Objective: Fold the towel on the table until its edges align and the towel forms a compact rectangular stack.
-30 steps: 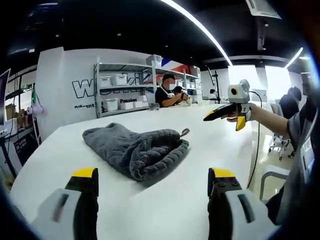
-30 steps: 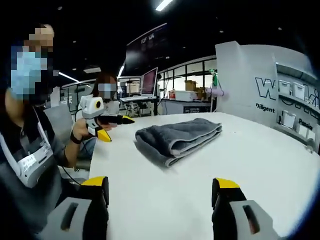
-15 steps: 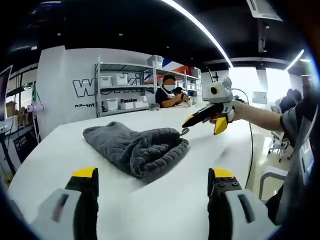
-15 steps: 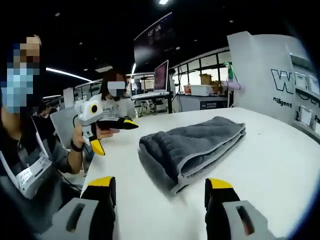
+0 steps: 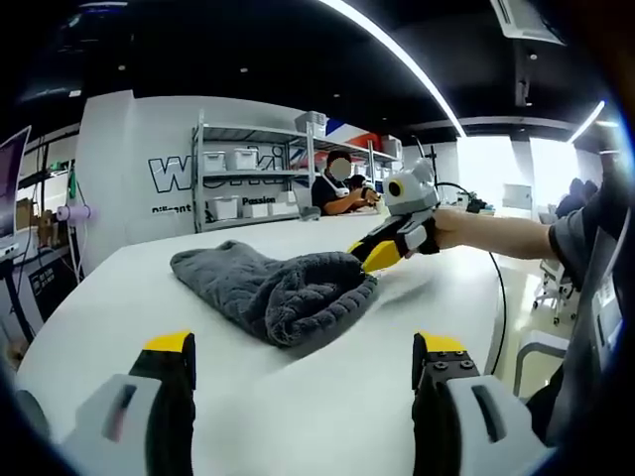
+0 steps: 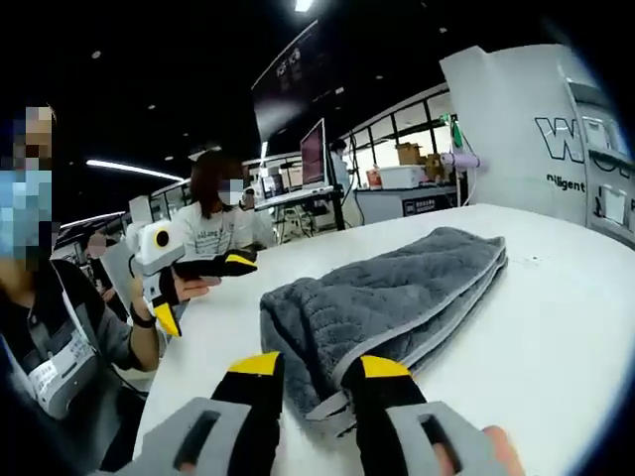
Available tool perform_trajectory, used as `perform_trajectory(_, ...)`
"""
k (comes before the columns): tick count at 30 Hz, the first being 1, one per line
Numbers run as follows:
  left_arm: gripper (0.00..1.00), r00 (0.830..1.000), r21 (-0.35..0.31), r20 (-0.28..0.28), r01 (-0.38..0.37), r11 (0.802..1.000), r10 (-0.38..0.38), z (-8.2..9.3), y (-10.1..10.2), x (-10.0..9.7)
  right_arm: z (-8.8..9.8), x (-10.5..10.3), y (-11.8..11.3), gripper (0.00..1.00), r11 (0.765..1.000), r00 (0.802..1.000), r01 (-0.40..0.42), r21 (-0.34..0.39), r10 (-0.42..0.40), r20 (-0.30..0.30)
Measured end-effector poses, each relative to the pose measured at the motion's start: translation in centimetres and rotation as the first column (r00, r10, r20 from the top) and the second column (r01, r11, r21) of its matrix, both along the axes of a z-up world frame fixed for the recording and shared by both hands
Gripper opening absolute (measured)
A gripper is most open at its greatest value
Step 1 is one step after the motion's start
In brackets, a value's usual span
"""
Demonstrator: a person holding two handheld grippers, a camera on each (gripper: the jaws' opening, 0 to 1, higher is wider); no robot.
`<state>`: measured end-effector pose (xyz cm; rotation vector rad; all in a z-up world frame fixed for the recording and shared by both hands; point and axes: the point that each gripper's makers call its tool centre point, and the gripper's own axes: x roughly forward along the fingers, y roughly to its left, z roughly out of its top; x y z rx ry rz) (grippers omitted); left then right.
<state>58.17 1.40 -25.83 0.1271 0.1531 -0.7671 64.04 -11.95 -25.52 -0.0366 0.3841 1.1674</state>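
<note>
In the left gripper view, the grey towel (image 5: 273,293) was seen lying folded in a thick bundle on the white table (image 5: 119,317), ahead of the left gripper (image 5: 303,372), whose two yellow-tipped jaws were spread wide apart with nothing between them and were held well short of the towel. At the towel's far right end the right gripper (image 5: 367,256) was seen, brought in from the right by a person's hand (image 5: 442,230), its yellow-and-black tips touching or nearly touching the towel's edge (which of the two could not be told from this angle). Behind the towel, shelving (image 5: 253,183) with white bins stood against a wall, and a seated person (image 5: 337,188) was visible beside it. In the right gripper view, the towel (image 6: 387,302) was seen close up, stacked in layers with a paler hem along its near side. The right gripper (image 6: 322,397) was set at the towel's near corner, its jaws drawn partly together with the hem corner lying between them; whether the cloth was actually pinched could not be told. Left of the towel, beyond the table (image 6: 556,337) edge, the left gripper (image 6: 238,264) was held up by a hand (image 6: 169,288), clear of the towel, and another person (image 6: 213,213) sat behind it.
</note>
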Motion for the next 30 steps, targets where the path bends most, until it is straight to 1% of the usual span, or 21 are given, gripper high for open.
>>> perform_trajectory(2,0.95,1.000,0.000,0.000,0.005,1.000,-0.005,0.0,-0.1,-0.1,0.5,0.3,-0.6,0.14,0.999,0.999,0.037,0.027,-0.037,0.003)
perform_trajectory(4,0.95,1.000,-0.001,0.000,0.007,1.000,-0.007,0.0,-0.2,-0.1,1.4,0.4,-1.1,0.07,0.995,0.998,0.061,0.074,-0.062,0.011)
perform_trajectory(5,0.95,1.000,-0.002,0.000,0.007,1.000,-0.007,0.0,-0.2,0.0,2.0,0.4,-1.3,0.06,0.993,0.997,0.066,0.101,-0.069,0.024)
perform_trajectory(8,0.95,1.000,-0.001,-0.001,0.010,1.000,-0.010,0.0,-0.4,0.0,2.8,0.1,-2.0,0.05,0.989,0.997,0.063,0.135,-0.070,0.045)
perform_trajectory(9,0.95,1.000,-0.001,-0.001,0.011,1.000,-0.011,0.0,-0.5,0.0,3.2,0.1,-2.2,0.05,0.988,0.994,0.060,0.145,-0.072,0.077)
perform_trajectory(11,0.95,1.000,0.002,0.000,0.018,1.000,-0.018,0.1,-0.6,-0.1,3.3,-0.1,-2.5,0.05,0.987,0.994,0.065,0.146,-0.077,0.076)
perform_trajectory(13,0.95,1.000,0.004,0.002,0.020,1.000,-0.020,0.1,-0.7,-0.2,3.0,-0.3,-2.9,0.05,0.986,0.996,0.070,0.150,-0.078,0.048)
perform_trajectory(14,0.95,1.000,0.005,0.003,0.020,1.000,-0.020,0.2,-0.7,-0.2,2.2,-0.4,-3.2,0.05,0.987,0.996,0.087,0.136,-0.087,-0.002)
perform_trajectory(16,0.95,1.000,0.008,0.004,0.019,1.000,-0.019,0.2,-0.7,-0.2,0.7,-0.5,-3.9,0.05,0.991,0.994,0.105,0.083,-0.102,-0.036)
perform_trajectory(17,0.95,1.000,0.008,0.004,0.019,1.000,-0.019,0.2,-0.7,-0.2,-0.2,-0.5,-4.1,0.05,0.993,0.995,0.102,0.056,-0.101,-0.026)
perform_trajectory(18,0.95,1.000,0.009,0.004,0.019,1.000,-0.019,0.2,-0.7,-0.2,-0.9,-0.7,-4.3,0.05,0.994,0.994,0.103,0.042,-0.101,-0.038)
perform_trajectory(22,0.95,1.000,0.015,0.000,0.023,1.000,-0.023,0.0,-1.0,-0.1,-2.3,-0.8,-4.5,0.05,0.994,0.992,0.106,0.026,-0.104,-0.075)
perform_trajectory(24,0.95,1.000,0.019,-0.002,0.026,0.999,-0.026,0.0,-1.2,-0.1,-2.9,-0.7,-4.6,0.05,0.994,0.992,0.106,-0.002,-0.106,-0.071)
perform_trajectory(26,0.95,1.000,0.020,-0.003,0.028,0.999,-0.028,0.0,-1.3,-0.1,-3.2,-0.8,-4.6,0.05,0.995,0.992,0.103,-0.008,-0.103,-0.072)
perform_trajectory(30,0.95,1.000,0.021,-0.004,0.030,0.999,-0.029,-0.1,-1.3,-0.2,-3.0,-0.7,-4.6,0.06,0.995,0.992,0.101,-0.005,-0.101,-0.071)
